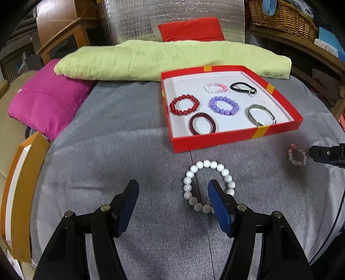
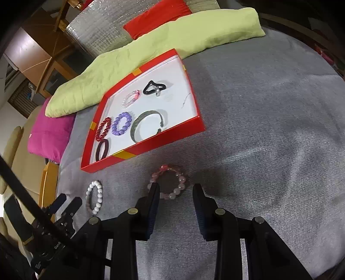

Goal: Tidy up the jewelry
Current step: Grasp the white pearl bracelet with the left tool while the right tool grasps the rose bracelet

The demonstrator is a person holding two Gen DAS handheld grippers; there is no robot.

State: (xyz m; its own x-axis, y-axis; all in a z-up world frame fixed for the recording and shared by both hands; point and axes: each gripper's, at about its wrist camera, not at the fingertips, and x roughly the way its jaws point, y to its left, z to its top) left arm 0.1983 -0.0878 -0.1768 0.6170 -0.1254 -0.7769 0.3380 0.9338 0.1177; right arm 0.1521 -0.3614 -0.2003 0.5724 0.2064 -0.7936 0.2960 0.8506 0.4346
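Inside the red box (image 1: 235, 140), at the far side, six bracelets already lie. Near it on the grey cover (image 1: 129, 150), the white bracelet (image 1: 208, 186) and pink bracelet (image 2: 169, 182) remain. The left claw (image 1: 173, 186) and right claw (image 2: 175, 189) are both wide apart, holding nothing.

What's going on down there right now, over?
Both grippers open, left at white bracelet, right at pink bracelet. Six pieces already in red box. Nothing blocking.

The gray cloth (image 1: 129, 150) on the surface looks soft and fuzzy. The white bead bracelet (image 1: 207, 164) is smooth and shiny. The red box (image 1: 215, 141) looks like matt card. The silver bangle (image 1: 251, 116) shines like metal. The basket (image 1: 284, 19) is woven.
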